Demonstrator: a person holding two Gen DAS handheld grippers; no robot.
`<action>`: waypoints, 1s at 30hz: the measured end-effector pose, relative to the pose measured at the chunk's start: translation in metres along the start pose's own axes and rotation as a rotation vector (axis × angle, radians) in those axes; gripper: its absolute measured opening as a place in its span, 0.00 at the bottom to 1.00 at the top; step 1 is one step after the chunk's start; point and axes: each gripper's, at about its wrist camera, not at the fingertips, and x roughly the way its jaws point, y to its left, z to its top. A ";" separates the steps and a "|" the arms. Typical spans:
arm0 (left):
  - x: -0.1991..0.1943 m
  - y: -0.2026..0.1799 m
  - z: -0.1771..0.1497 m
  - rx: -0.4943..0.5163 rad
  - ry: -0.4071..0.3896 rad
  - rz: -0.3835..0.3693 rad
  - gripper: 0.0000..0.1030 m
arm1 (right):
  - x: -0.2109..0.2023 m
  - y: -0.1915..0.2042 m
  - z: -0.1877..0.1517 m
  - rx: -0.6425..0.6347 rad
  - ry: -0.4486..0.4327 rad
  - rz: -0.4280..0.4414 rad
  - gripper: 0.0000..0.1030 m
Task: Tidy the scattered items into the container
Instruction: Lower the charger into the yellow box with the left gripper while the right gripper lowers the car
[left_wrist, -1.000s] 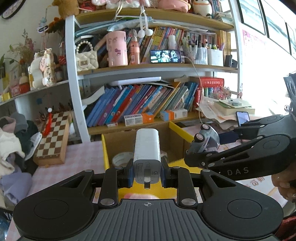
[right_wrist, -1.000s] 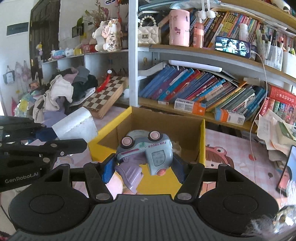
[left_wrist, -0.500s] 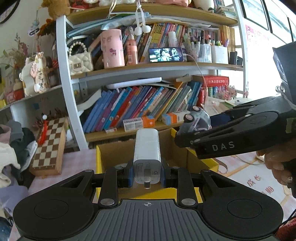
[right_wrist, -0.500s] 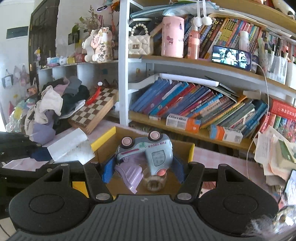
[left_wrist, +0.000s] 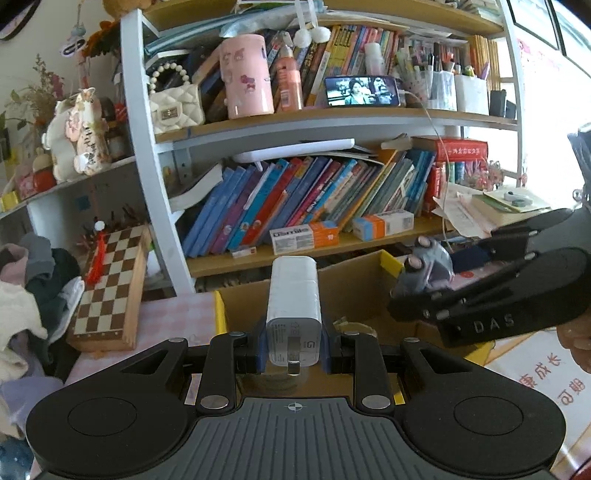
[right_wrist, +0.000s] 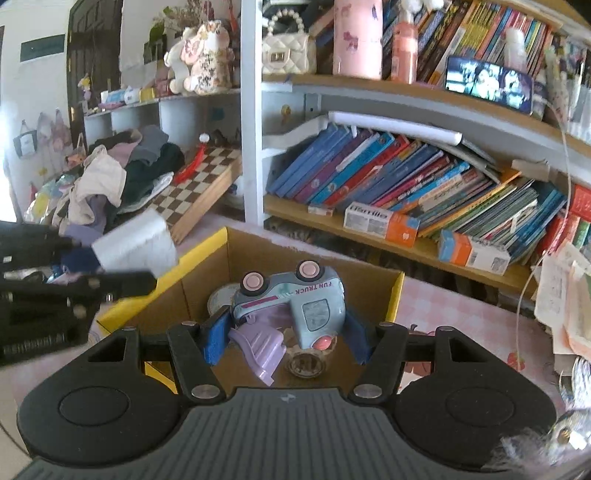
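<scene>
**Charger and toy truck held over the box**

Charger (left_wrist: 293, 306), white and block-shaped, sits clamped between the blue pads of the left gripper (left_wrist: 293, 347), its printed end face toward the camera and its long body pointing forward over the near edge of the cardboard box (left_wrist: 354, 291). The box has yellow flaps and stands open on a desk with a pink checked cover (left_wrist: 173, 317), just in front of the bookshelf (left_wrist: 332, 118).

In the right wrist view, the right gripper (right_wrist: 286, 332) grasps a pale blue toy truck (right_wrist: 295, 299) lying on its side, pink wheels up, with "FUN TRUCK" printed on its flank and a lilac scoop (right_wrist: 258, 345) hanging below it. The truck is above the open box (right_wrist: 395, 291), whose brown interior shows beneath it. On the box floor lie a roll of tape (right_wrist: 218, 297) and a small round glass-like object (right_wrist: 304, 363) that is too unclear to name.

Each gripper appears in the other's view: the right one comes in from the right side of the left wrist view, truck at its tip, and the left one enters from the left of the right wrist view with the charger, somewhat blurred.

A wooden chessboard (left_wrist: 110, 291) leans beside the shelf, near a pile of clothes (right_wrist: 110, 177).
</scene>
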 end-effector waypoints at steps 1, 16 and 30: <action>0.004 0.000 0.001 0.015 0.003 -0.008 0.24 | 0.004 -0.002 0.000 0.002 0.012 0.004 0.59; 0.056 -0.011 0.004 0.079 0.143 -0.088 0.24 | 0.054 -0.011 -0.001 -0.140 0.160 0.104 0.59; 0.109 0.007 0.000 0.060 0.351 -0.145 0.24 | 0.100 -0.013 0.001 -0.298 0.305 0.189 0.59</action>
